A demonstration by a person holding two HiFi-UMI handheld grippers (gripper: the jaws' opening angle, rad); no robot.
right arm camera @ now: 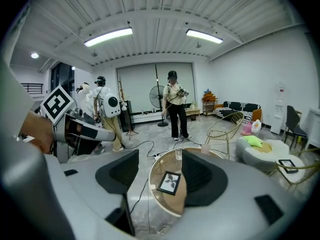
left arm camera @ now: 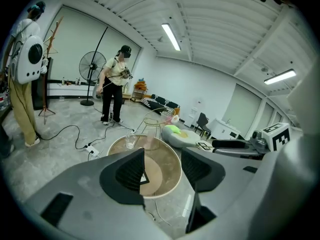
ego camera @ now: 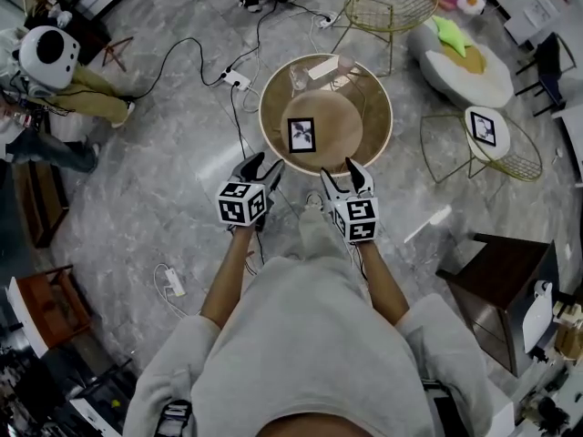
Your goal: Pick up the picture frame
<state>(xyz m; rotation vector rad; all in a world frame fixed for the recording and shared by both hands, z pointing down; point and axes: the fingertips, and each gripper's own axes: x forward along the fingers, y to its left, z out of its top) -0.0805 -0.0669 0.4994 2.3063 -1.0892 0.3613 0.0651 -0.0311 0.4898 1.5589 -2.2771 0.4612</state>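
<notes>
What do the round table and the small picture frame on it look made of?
Round table: brownish see-through top, likely tinted glass, inside a pale rim; the floor shows through it. Small black picture frame: dark matte border, wood or plastic, cannot tell which, around a pale leaf print.

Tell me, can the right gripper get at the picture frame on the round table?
Probably yes: the right gripper hovers at the near edge of the round table, jaws apart and empty, and the picture frame lies flat with nothing between them.
</notes>
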